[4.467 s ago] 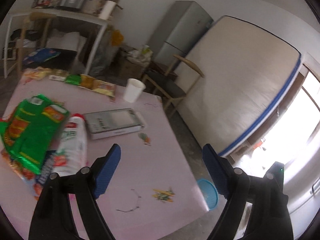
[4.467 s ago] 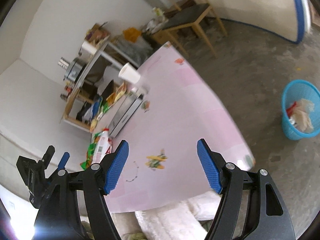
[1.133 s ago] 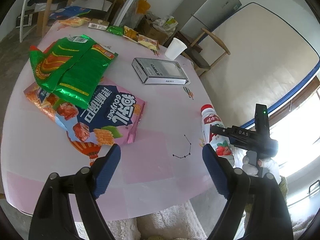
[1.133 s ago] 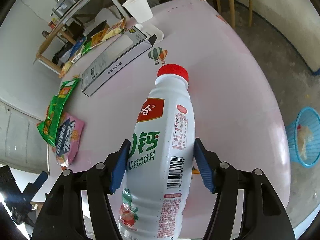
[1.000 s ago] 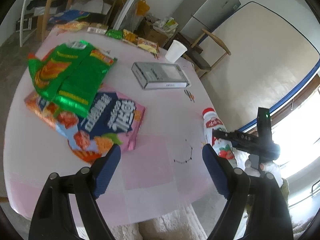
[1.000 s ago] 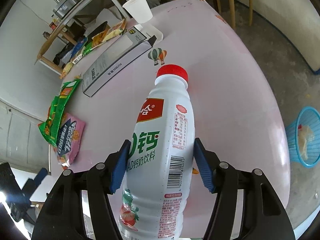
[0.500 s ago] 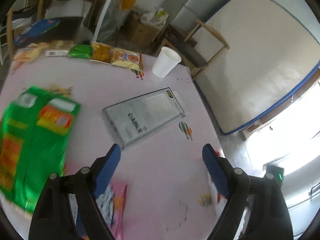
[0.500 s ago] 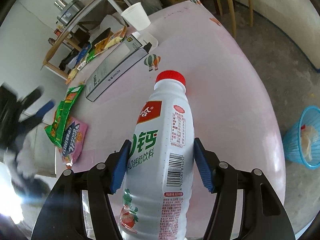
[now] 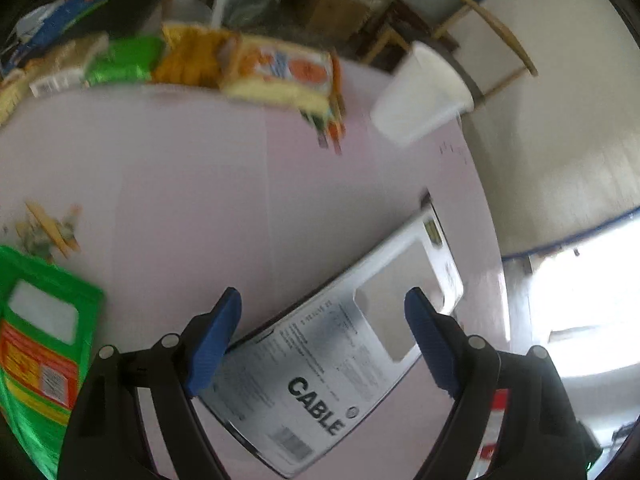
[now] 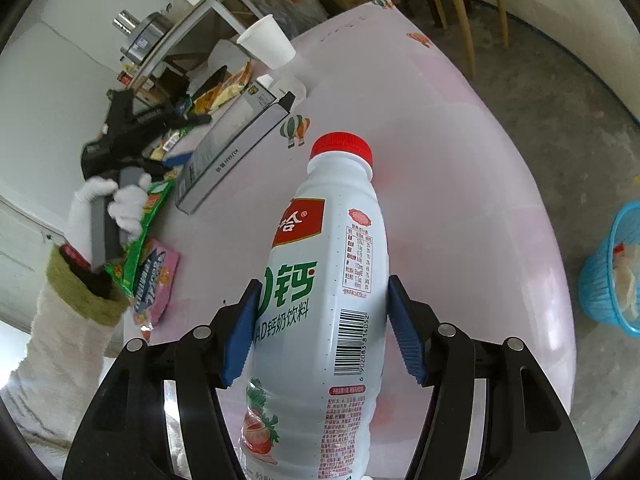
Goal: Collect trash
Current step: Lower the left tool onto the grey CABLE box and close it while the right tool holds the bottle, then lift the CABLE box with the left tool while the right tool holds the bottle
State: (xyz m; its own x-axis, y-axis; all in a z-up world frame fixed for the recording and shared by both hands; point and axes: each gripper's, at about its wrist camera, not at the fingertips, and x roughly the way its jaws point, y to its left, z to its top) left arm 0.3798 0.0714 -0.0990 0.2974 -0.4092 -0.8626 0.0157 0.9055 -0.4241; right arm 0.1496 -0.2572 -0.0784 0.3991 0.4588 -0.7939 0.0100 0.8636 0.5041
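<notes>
White drink bottle with red cap, clamped at mid-body between the blue jaws of the right gripper, raised above the pink surface, cap pointing away; probably held for carrying to the blue basket on the floor at right, already holding scraps. Grey cable box lying flat, directly beneath the left gripper, jaws wide and empty, straddling its middle without touching, likely lined up for pickup. White paper cup beyond, near the far edge.
</notes>
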